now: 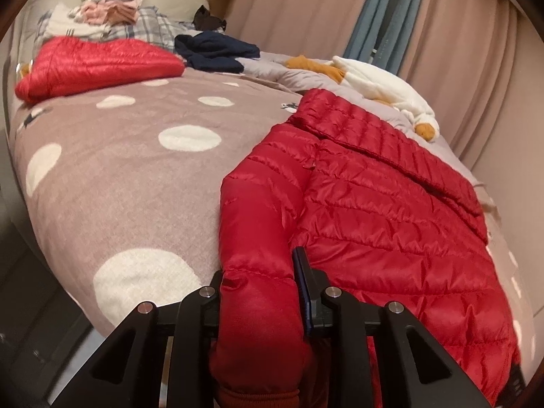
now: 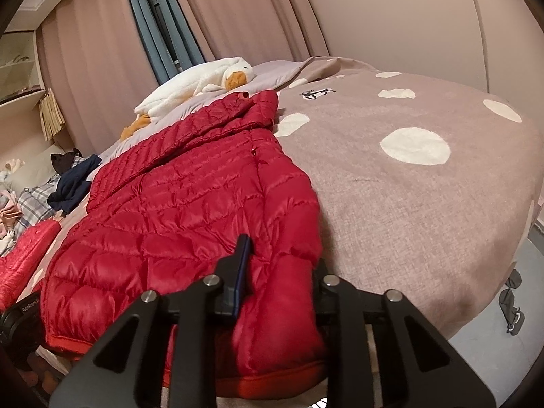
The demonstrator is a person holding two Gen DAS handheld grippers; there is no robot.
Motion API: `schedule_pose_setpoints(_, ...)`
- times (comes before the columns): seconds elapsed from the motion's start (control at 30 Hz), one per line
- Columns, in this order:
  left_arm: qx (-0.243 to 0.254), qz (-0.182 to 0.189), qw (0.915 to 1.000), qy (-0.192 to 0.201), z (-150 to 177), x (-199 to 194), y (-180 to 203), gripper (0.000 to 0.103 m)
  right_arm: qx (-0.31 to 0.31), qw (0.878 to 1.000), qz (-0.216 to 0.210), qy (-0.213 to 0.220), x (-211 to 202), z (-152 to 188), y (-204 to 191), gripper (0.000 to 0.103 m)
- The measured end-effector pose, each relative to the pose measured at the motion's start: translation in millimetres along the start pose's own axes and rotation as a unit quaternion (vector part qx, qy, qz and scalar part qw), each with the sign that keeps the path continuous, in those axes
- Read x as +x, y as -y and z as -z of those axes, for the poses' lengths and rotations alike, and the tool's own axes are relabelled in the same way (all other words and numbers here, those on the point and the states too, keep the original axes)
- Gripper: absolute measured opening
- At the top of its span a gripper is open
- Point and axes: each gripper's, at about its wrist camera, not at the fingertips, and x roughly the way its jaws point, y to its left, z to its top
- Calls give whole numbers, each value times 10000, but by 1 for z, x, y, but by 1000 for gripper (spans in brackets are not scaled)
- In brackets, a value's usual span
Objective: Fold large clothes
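Note:
A red quilted puffer jacket (image 1: 391,204) lies spread on the bed, collar toward the far side; it also shows in the right wrist view (image 2: 176,197). My left gripper (image 1: 260,285) is shut on the jacket's left sleeve (image 1: 258,224) near its cuff, at the bed's near edge. My right gripper (image 2: 282,272) is shut on the jacket's right sleeve (image 2: 289,238), close to the hem. One blue-padded finger (image 2: 243,265) presses on the fabric; the other is hidden behind the sleeve.
The bed has a mauve blanket with white dots (image 1: 119,176). A folded red jacket (image 1: 98,64), a navy garment (image 1: 214,51) and a pile of mixed clothes (image 1: 112,13) lie at its far left. A white goose plush (image 2: 193,85) lies by the pink curtains (image 2: 238,17).

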Motion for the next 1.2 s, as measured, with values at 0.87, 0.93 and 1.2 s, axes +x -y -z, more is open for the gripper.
schedule_pose_setpoints(0.87,242,609,9895,1291,-112,-123,9,11,-212,9852,-1004,1374,-111,-139,-56,13)
schedule_pose_setpoints(0.93,142,677,9885,1348,-117,-136,2,11,-258,9824,-1080,1499,-127,-144,-60,13)
schedule_pose_setpoints(1.2,147,903,9802,1755,-135,-180,-2,11,-360,9756,-1222,1790,-166,-159,-66,14)
